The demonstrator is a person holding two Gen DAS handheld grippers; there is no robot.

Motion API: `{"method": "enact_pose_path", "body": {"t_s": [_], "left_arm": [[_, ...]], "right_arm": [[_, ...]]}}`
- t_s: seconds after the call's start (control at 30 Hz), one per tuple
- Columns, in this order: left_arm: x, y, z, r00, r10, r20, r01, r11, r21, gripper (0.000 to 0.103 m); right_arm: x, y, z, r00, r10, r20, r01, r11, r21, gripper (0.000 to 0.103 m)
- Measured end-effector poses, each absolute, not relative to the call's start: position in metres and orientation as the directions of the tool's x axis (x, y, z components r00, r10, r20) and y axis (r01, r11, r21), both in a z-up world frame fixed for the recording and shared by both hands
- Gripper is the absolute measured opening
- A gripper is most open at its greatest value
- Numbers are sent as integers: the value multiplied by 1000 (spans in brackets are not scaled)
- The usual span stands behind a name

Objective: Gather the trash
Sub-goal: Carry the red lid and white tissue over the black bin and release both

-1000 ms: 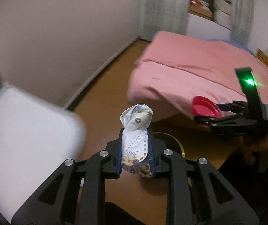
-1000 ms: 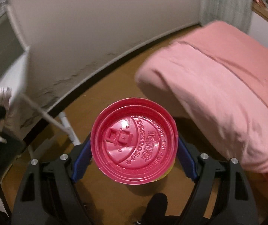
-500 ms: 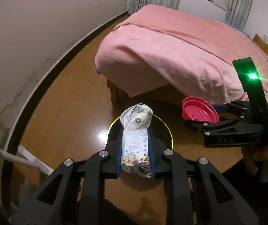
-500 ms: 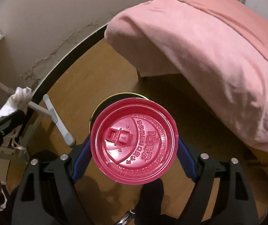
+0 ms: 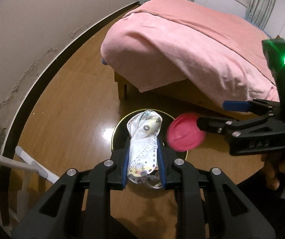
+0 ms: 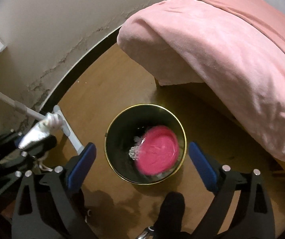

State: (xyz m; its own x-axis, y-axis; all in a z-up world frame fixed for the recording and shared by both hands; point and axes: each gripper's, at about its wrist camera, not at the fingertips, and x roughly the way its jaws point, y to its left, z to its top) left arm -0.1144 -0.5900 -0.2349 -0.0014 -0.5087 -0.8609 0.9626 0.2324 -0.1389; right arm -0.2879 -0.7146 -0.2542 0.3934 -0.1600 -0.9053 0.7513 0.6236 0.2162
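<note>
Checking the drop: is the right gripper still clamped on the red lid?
No, the right gripper is open, and the red lid is blurred over the bin.

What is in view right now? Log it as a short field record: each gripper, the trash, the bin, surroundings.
left gripper: shut on crumpled printed wrapper, held above the bin
right gripper: open, empty, over the bin
pink lid: blurred, free of the gripper, at the bin's mouth
bin: black, gold rim, on wooden floor; pale scraps inside
bed: pink cover, beside the bin
</note>
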Motion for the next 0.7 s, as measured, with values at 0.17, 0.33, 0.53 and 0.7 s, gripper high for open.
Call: {"method": "enact_pose_path", "body": {"t_s": [0.17, 0.33, 0.53, 0.7], "left_arm": [[-118, -596, -240, -16, -501, -865, 964, 222, -147, 22], [-124, -606, -242, -53, -508, -860, 965, 195, -174, 25], [-133, -620, -238, -46, -519, -853, 971, 179, -161, 67], [-133, -619, -228, -48, -528, -848, 966, 191, -174, 71]], "right_arm": [[-291, -717, -251, 394, -170, -903, 768, 601, 221, 91], [-306, -723, -244, 396, -205, -895, 800, 556, 226, 91], [-321, -733, -239, 394, -232, -889, 825, 516, 231, 91], [-327, -734, -238, 386, -235, -892, 835, 501, 229, 91]]}}
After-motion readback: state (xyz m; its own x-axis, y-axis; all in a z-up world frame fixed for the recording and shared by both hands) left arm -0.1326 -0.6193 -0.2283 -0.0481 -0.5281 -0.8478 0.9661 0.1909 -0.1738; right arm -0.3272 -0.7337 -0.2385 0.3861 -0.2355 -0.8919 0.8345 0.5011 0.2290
